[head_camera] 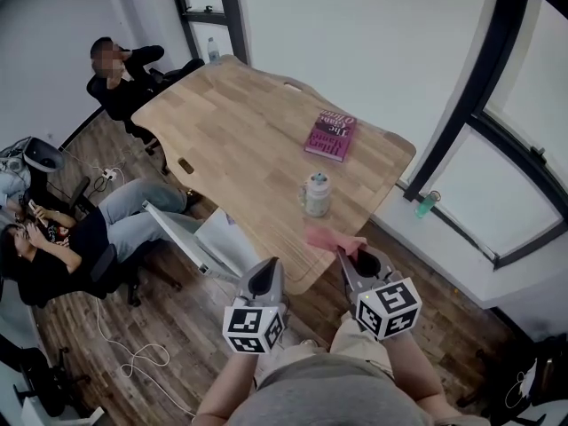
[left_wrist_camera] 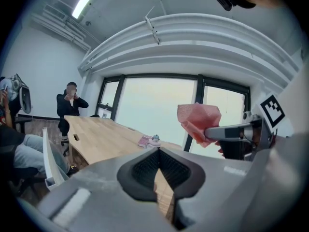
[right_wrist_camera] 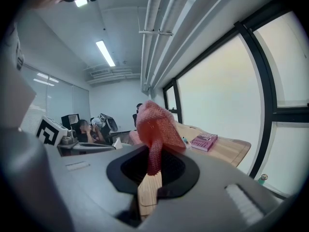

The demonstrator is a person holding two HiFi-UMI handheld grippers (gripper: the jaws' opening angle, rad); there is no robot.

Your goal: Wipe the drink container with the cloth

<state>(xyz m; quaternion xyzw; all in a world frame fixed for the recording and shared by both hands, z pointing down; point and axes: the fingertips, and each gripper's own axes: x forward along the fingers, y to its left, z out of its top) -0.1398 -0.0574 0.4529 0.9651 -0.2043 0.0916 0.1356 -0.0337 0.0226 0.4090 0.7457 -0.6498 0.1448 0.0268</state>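
Observation:
The drink container (head_camera: 316, 194), a clear jar with a pale lid, stands upright near the front edge of the wooden table (head_camera: 231, 122). My right gripper (head_camera: 343, 255) is shut on a pink mesh cloth (head_camera: 332, 237), held just in front of the jar and above the table's edge. In the right gripper view the cloth (right_wrist_camera: 155, 129) sticks up from the jaws and hides most of the jar. My left gripper (head_camera: 266, 266) is shut and holds nothing, left of the right one, off the table. From it I see the cloth (left_wrist_camera: 198, 121) and the far jar (left_wrist_camera: 154, 139).
A pink book (head_camera: 330, 135) lies on the table beyond the jar. A white chair (head_camera: 191, 238) stands at the table's left side, with seated people (head_camera: 53, 238) further left and one at the far end (head_camera: 120, 74). Windows (head_camera: 497, 140) run along the right.

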